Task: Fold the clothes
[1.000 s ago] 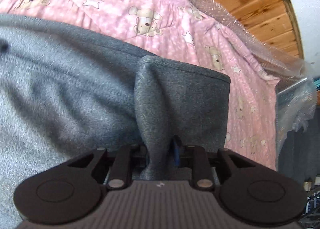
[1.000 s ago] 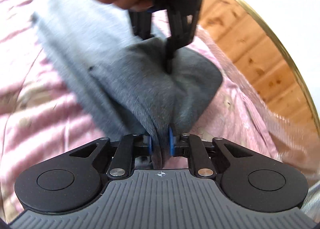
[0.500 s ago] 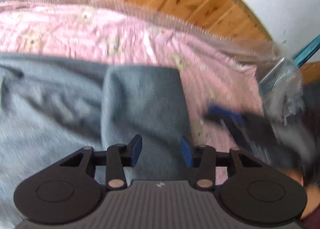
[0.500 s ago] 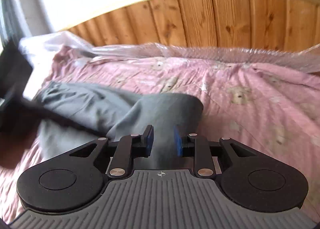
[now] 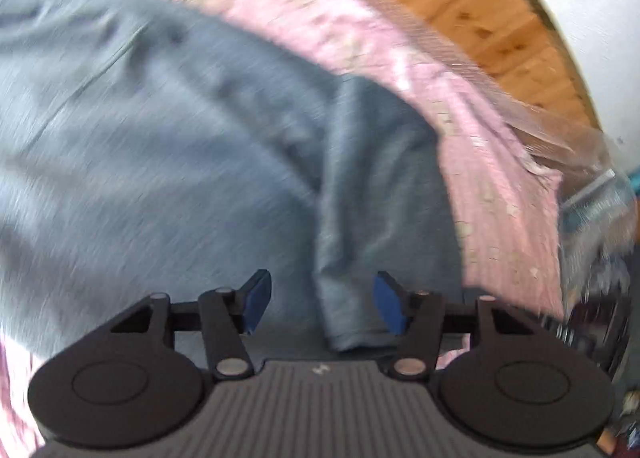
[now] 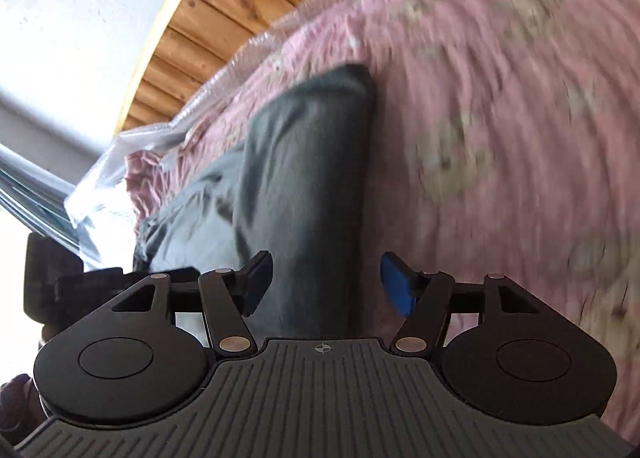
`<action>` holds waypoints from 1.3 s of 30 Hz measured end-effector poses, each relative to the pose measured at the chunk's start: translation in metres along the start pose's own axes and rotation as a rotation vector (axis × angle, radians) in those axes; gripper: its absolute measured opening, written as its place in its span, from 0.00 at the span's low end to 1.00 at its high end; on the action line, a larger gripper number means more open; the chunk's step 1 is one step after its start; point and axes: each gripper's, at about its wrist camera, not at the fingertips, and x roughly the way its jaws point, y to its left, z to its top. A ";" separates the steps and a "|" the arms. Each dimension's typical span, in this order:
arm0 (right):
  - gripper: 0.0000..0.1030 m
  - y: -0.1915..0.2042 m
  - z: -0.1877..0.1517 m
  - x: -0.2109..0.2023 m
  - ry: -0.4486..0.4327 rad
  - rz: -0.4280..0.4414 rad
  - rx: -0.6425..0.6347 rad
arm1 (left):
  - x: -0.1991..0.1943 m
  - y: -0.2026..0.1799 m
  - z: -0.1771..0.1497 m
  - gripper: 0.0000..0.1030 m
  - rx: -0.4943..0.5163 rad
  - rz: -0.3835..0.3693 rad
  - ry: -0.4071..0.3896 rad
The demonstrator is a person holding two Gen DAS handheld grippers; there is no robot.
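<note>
Grey garment (image 5: 168,146) lies spread on the pink bedsheet (image 5: 500,162), w/ one narrower part, maybe a sleeve or doubled-over flap (image 6: 308,186), laid lengthwise on top; a thick rolled edge (image 5: 348,298) sits nearest the left tongs. Left gripper (image 5: 322,304) hangs just above that edge, jaws wide apart, holding nothing. Right gripper (image 6: 326,282) likewise gaping over the flap, empty. Both views blur, so tools prob. mid-swing. Wooden headboard (image 6: 192,38) and clear plastic wrap (image 6: 132,162) border the bed's far side.
</note>
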 end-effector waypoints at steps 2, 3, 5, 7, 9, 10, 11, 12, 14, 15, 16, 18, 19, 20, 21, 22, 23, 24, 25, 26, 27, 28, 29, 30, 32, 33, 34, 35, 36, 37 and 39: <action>0.61 0.001 -0.005 0.003 0.007 0.008 0.012 | -0.001 0.008 -0.005 0.55 -0.048 -0.009 0.001; 0.60 0.001 -0.008 0.005 0.011 0.013 0.017 | -0.004 0.007 -0.008 0.55 -0.056 -0.022 -0.011; 0.64 0.002 -0.013 0.009 0.018 0.021 0.029 | -0.007 0.002 -0.011 0.56 -0.067 -0.051 -0.028; 0.57 0.003 -0.018 0.012 0.025 0.029 0.041 | -0.007 -0.003 -0.011 0.56 -0.068 -0.043 -0.035; 0.31 0.004 -0.023 0.016 0.032 0.038 0.052 | -0.008 -0.005 -0.011 0.55 -0.062 -0.010 -0.026; 0.28 0.004 -0.026 0.017 0.036 0.042 0.058 | -0.011 -0.005 -0.011 0.55 -0.058 0.001 -0.031; 0.27 0.005 -0.028 0.019 0.039 0.046 0.064 | -0.019 -0.002 -0.010 0.55 -0.055 -0.003 -0.044; 0.26 0.009 -0.028 0.015 0.023 0.025 0.043 | -0.029 0.001 -0.010 0.55 -0.052 -0.004 -0.062; 0.26 0.018 -0.028 0.008 -0.010 -0.021 0.001 | -0.047 0.012 -0.009 0.56 -0.053 0.011 -0.099; 0.26 0.022 -0.028 0.004 -0.027 -0.044 -0.020 | -0.054 0.021 -0.008 0.57 -0.067 0.026 -0.109; 0.27 0.027 -0.028 0.000 -0.044 -0.067 -0.041 | -0.061 0.032 -0.008 0.57 -0.097 0.047 -0.114; 0.31 0.036 -0.028 -0.008 -0.078 -0.112 -0.084 | -0.078 0.055 -0.007 0.57 -0.148 0.092 -0.135; 0.33 0.040 -0.028 -0.012 -0.095 -0.135 -0.105 | -0.088 0.066 -0.007 0.57 -0.168 0.116 -0.150; 0.43 0.044 -0.028 -0.016 -0.112 -0.158 -0.126 | -0.100 0.077 -0.009 0.57 -0.178 0.141 -0.172; 0.46 0.049 -0.028 -0.020 -0.129 -0.181 -0.147 | -0.112 0.089 -0.010 0.57 -0.187 0.157 -0.194; 0.46 0.053 -0.028 -0.024 -0.146 -0.204 -0.169 | -0.124 0.104 -0.010 0.58 -0.197 0.170 -0.215; 0.46 0.058 -0.027 -0.028 -0.162 -0.226 -0.190 | -0.135 0.118 -0.009 0.59 -0.209 0.182 -0.237; 0.46 0.066 -0.029 -0.027 -0.178 -0.229 -0.198 | -0.145 0.136 -0.007 0.60 -0.228 0.193 -0.255; 0.46 0.075 -0.031 -0.026 -0.194 -0.230 -0.206 | -0.155 0.159 -0.001 0.61 -0.256 0.200 -0.274; 0.44 0.077 -0.034 -0.014 -0.153 -0.227 -0.209 | -0.163 0.181 0.004 0.61 -0.286 0.206 -0.289; 0.44 0.076 -0.040 0.004 -0.078 -0.263 -0.226 | -0.169 0.203 0.012 0.61 -0.317 0.216 -0.303; 0.50 0.079 -0.048 0.016 -0.042 -0.352 -0.288 | -0.175 0.226 0.020 0.61 -0.348 0.227 -0.317; 0.53 0.082 -0.056 0.027 -0.008 -0.443 -0.351 | -0.181 0.248 0.028 0.61 -0.379 0.237 -0.331; 0.54 0.097 -0.058 0.025 -0.034 -0.519 -0.365 | -0.187 0.269 0.036 0.61 -0.404 0.243 -0.348; 0.56 0.129 -0.063 0.020 -0.091 -0.669 -0.390 | -0.202 0.302 0.048 0.65 -0.410 0.229 -0.399; 0.57 0.151 -0.067 0.018 -0.133 -0.714 -0.414 | -0.206 0.314 0.053 0.72 -0.399 0.213 -0.420; 0.62 0.173 -0.071 0.017 -0.177 -0.757 -0.439 | -0.206 0.325 0.059 0.74 -0.390 0.197 -0.429; 0.65 0.198 -0.077 0.018 -0.212 -0.793 -0.470 | -0.203 0.332 0.065 0.76 -0.385 0.177 -0.431; 0.68 0.225 -0.084 0.025 -0.231 -0.802 -0.499 | -0.199 0.340 0.071 0.76 -0.379 0.157 -0.433; 0.69 0.251 -0.092 0.032 -0.250 -0.809 -0.528 | -0.197 0.346 0.077 0.79 -0.372 0.136 -0.438; 0.74 0.299 -0.101 0.065 -0.198 -0.710 -0.576 | -0.196 0.350 0.088 0.86 -0.371 0.095 -0.456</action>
